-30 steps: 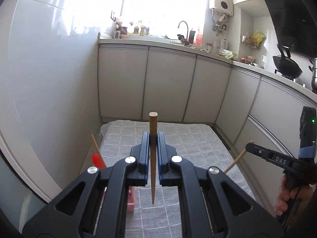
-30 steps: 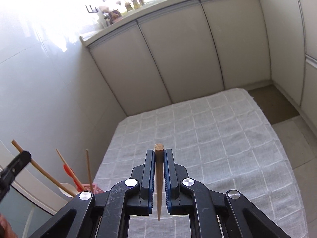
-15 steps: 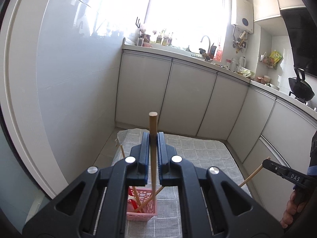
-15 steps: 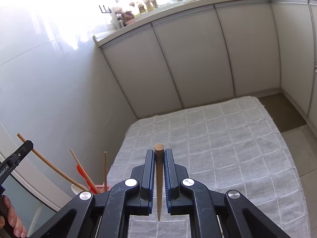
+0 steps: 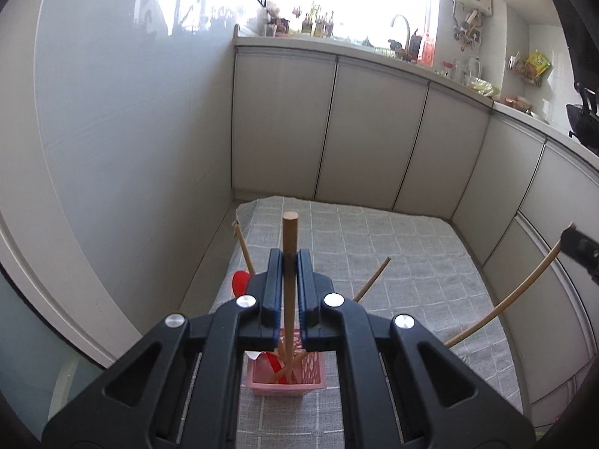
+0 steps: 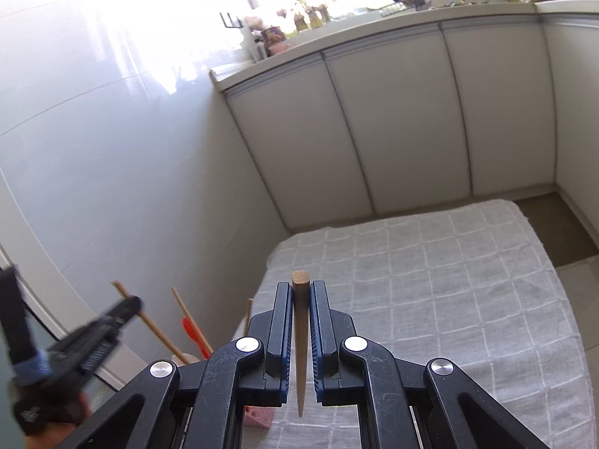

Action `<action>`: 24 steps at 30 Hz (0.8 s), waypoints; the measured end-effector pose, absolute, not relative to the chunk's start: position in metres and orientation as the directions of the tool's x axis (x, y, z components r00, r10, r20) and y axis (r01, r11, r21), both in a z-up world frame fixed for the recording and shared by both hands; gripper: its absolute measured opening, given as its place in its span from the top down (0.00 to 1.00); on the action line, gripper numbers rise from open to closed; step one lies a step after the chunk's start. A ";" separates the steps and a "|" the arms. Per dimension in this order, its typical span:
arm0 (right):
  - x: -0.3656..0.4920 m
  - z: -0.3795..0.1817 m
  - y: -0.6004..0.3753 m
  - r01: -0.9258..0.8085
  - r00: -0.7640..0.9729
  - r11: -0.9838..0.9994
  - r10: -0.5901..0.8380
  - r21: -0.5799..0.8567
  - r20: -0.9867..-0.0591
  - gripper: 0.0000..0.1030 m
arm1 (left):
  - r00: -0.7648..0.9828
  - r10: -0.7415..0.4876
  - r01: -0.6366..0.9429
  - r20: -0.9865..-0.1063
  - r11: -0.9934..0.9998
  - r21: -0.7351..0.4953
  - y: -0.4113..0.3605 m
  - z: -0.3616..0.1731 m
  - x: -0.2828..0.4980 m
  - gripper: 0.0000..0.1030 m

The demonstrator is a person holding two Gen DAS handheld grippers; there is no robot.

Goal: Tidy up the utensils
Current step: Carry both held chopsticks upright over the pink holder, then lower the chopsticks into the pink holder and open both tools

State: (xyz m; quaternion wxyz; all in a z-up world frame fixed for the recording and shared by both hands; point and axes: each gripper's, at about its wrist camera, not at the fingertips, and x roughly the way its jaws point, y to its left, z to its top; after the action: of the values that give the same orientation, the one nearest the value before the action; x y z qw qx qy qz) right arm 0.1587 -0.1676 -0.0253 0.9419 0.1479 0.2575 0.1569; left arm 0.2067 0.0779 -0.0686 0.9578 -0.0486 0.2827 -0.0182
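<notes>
Left gripper [image 5: 289,262] clamps chopstick [image 5: 290,239] above pink basket [image 5: 286,383].

My left gripper [image 5: 290,280] and right gripper [image 6: 300,318] are black plastic, with dark blue fingers [image 5: 272,284] and silver screws [image 5: 246,301].

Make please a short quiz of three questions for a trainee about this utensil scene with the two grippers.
1. True or false: the left gripper is empty.
2. The pink basket stands on: A) the checked cloth B) the counter C) the bare floor.
3. What does the right gripper grip?

Key: 1. False, it clamps a chopstick. 2. A. 3. A second chopstick.
</notes>
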 end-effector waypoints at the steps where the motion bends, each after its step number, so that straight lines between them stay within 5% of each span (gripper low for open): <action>1: 0.159 -0.023 -0.165 -0.228 0.817 0.905 0.379 0.359 -0.435 0.93 | 0.828 -0.070 0.011 -0.556 0.994 -0.110 0.078 -0.073 0.210 0.92; 3: 0.158 -0.017 -0.158 -0.247 0.815 0.900 0.393 0.359 -0.426 0.93 | 0.809 -0.091 0.020 -0.581 0.992 -0.127 0.080 -0.079 0.216 0.91; 7: 0.158 -0.005 -0.143 -0.289 0.806 0.888 0.427 0.357 -0.409 0.93 | 0.822 -0.095 -0.003 -0.562 0.985 -0.171 0.087 -0.071 0.207 0.54; 13: 0.166 0.006 -0.106 -0.352 0.781 0.876 0.469 0.328 -0.413 0.93 | 0.858 -0.067 -0.040 -0.509 0.979 -0.198 0.097 -0.055 0.190 0.51; 24: 0.197 -0.022 -0.044 -0.384 0.746 0.902 0.428 0.197 -0.509 0.93 | 0.840 -0.038 -0.112 -0.541 0.964 -0.241 0.118 -0.063 0.191 0.50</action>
State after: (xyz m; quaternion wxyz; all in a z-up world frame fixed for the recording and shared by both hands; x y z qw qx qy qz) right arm 0.1965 -0.0439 -0.0219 0.9336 0.0396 0.2819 0.2174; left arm 0.1907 0.1182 -0.0627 0.9500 -0.1328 0.2819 0.0193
